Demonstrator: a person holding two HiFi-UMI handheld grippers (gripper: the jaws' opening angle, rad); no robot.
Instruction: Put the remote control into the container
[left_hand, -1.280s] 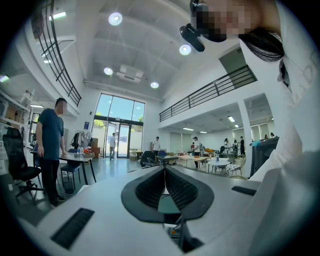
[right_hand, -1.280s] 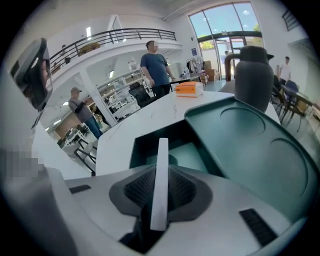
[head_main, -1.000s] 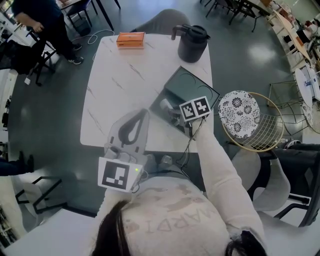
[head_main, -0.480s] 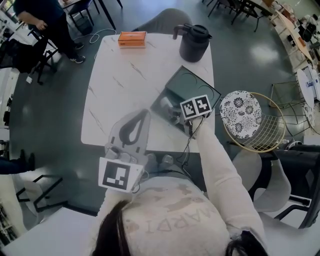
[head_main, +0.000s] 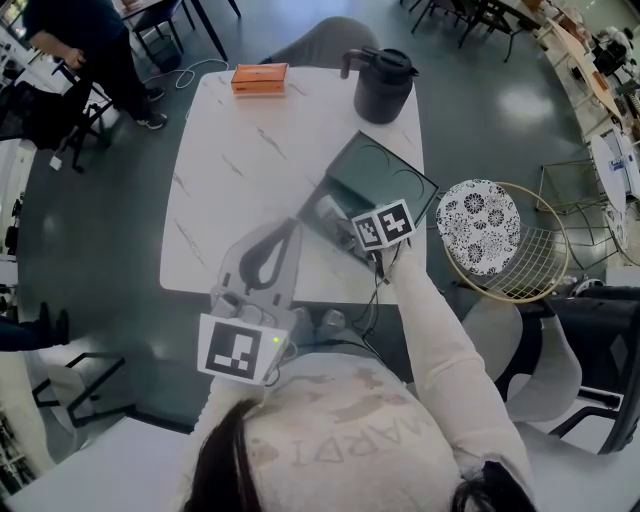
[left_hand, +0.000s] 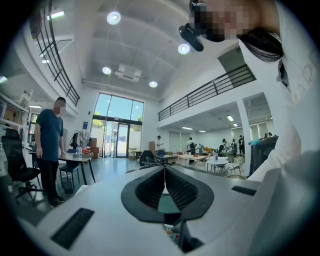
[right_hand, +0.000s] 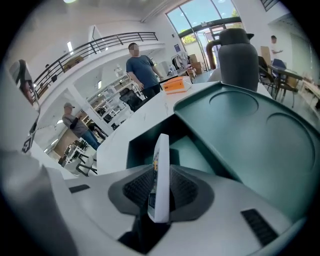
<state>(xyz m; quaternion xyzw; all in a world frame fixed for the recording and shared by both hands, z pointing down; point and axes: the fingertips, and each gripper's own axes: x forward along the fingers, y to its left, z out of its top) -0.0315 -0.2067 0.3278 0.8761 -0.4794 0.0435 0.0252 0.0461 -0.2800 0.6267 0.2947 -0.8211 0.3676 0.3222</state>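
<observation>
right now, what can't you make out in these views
- Buttons on the remote control: right gripper view shows it edge-on between the right gripper fingers.
- Floor of the container: partly blocked by remote and fingers there; by the gripper in the head view.
- Print on the orange box: too small, head view.

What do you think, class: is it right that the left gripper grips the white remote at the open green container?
Wrong gripper: the right gripper grips the white remote at the open green container, as the right gripper view shows.
</observation>
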